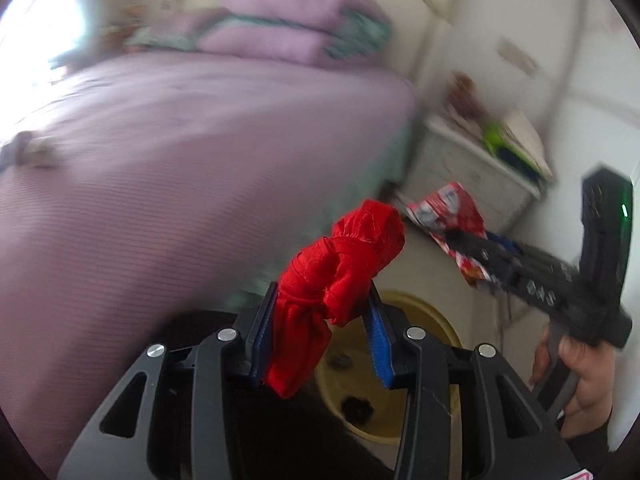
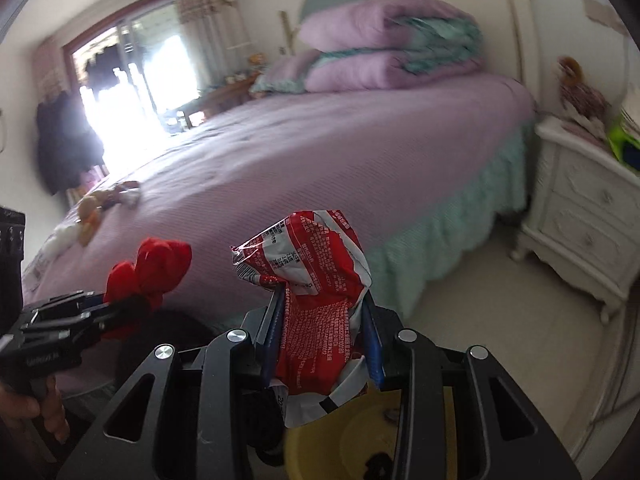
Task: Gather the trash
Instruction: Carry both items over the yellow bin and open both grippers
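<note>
My left gripper (image 1: 324,312) is shut on a knotted red cloth bundle (image 1: 344,252), held above a yellow bin (image 1: 424,312) on the floor; the bundle also shows in the right wrist view (image 2: 156,268). My right gripper (image 2: 324,312) is shut on a crumpled red and white snack wrapper (image 2: 316,300), above the same yellow bin (image 2: 332,444). In the left wrist view the right gripper (image 1: 464,240) holds the wrapper (image 1: 444,212) to the right of the bundle. Dark scraps (image 1: 356,404) lie inside the bin.
A bed with a purple cover (image 2: 340,148) and teal skirt fills the left and middle. Small items (image 2: 96,208) lie on its near left part. A white nightstand (image 2: 584,208) stands at the right by the wall. Pale floor (image 2: 480,308) lies between them.
</note>
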`<state>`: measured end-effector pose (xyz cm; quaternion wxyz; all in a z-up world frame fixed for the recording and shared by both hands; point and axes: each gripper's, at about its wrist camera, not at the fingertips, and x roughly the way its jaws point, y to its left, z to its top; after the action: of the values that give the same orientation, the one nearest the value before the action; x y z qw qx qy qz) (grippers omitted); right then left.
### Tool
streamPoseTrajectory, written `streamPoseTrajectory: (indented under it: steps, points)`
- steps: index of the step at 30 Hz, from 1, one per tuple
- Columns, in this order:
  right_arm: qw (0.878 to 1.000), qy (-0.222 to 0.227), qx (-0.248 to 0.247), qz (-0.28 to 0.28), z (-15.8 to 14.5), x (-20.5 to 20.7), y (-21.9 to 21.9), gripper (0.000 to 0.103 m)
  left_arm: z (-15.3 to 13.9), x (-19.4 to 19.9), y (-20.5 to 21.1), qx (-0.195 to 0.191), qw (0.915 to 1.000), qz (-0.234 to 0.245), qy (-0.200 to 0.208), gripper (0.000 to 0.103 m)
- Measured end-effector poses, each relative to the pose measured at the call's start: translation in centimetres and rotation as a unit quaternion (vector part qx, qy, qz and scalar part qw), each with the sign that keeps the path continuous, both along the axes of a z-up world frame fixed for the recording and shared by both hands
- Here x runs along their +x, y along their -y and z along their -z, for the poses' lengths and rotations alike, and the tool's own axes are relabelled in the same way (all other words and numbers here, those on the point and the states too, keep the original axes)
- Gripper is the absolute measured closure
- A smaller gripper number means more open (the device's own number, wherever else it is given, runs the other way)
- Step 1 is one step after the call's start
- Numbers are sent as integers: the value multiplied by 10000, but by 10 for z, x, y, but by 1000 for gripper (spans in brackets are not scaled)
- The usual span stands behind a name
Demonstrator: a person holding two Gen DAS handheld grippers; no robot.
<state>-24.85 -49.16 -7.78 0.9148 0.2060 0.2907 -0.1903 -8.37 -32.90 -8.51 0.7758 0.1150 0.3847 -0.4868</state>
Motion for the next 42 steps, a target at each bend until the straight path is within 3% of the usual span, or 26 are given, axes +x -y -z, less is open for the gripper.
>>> streamPoseTrajectory:
  steps: [5, 11, 13, 15, 22, 27, 28, 30, 31, 33, 38, 42]
  points:
    - [9983, -301, 121, 488, 17, -34, 21, 69, 36, -36, 44, 347, 9953, 788, -439, 62]
    - [9957, -599, 198, 676, 31, -50, 34, 69, 74, -54, 73, 580, 9853, 1282, -972, 55]
    - [9955, -677, 179, 635, 32, -49, 35, 69, 81, -57, 75, 538, 9857, 1307, -923, 27]
    - [9950, -797, 155, 574, 35, -46, 34, 68, 84, -57, 77, 513, 9858, 1324, -894, 18]
    - [9923, -1147, 247, 391, 51, -41, 30, 68, 69, -38, 62, 501, 9934, 916, -474, 13]
    - [9898, -1389, 307, 124, 60, -33, 20, 67, 60, -24, 52, 433, 9962, 625, -424, 12]
    - [9888, -1458, 323, 80, 62, -32, 18, 63, 59, -22, 51, 419, 9965, 594, -421, 12]
    - [9855, -1668, 299, -52, 66, -28, 14, 43, 58, -19, 48, 410, 9970, 525, -397, 12]
    - [9833, -1804, 223, -51, 68, -26, 10, 21, 58, -19, 46, 403, 9972, 507, -386, 12]
    - [9803, -1973, -25, 82, 69, -24, 4, 15, 56, -19, 44, 394, 9975, 476, -353, 12]
    - [9895, -1434, 182, -2, 53, -26, 3, 15, 45, -15, 33, 325, 9988, 318, -176, 12]
    - [9996, -227, 12, -172, 21, -25, -11, 15, 28, -7, 17, 210, 9998, -42, 58, 12]
